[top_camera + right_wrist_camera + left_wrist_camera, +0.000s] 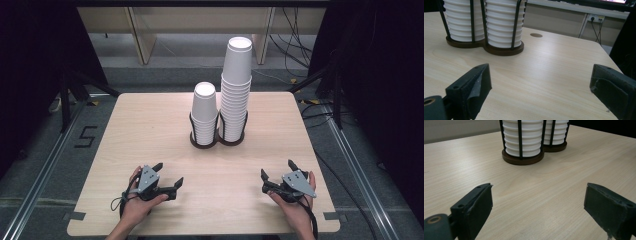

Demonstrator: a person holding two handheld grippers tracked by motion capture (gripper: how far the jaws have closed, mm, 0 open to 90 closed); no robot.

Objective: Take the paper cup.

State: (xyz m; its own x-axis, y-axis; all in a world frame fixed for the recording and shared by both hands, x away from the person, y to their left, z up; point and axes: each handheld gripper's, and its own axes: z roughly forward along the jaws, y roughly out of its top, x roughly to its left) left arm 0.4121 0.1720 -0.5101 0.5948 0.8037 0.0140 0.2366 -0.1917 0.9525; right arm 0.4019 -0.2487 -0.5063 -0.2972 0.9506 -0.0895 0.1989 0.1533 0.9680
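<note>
Two stacks of white paper cups stand upright in a twin dark wire holder (218, 140) at the middle of the pale wooden surface (150, 130), toward its far half. The shorter stack (205, 114) occupies the holder's left ring, the taller stack (236, 90) the right ring, and the two stand just beside each other. The left claw (170, 176) and the right claw (276, 170) rest near the front edge, each held in a hand, jaws spread wide apart and gripping nothing. In the left gripper view the shorter stack (523, 138) lies straight ahead between the jaws, with the taller one (556, 132) behind and to its right; in the right gripper view both stacks sit ahead and to the left, the taller stack (503, 23) nearer. The long axis of each stack runs vertically, so a grasp would probably have to come in level from the side or onto the top cup's rim. Each claw is well apart from the holder, the left nearer the shorter stack and the right nearer the taller one.
</note>
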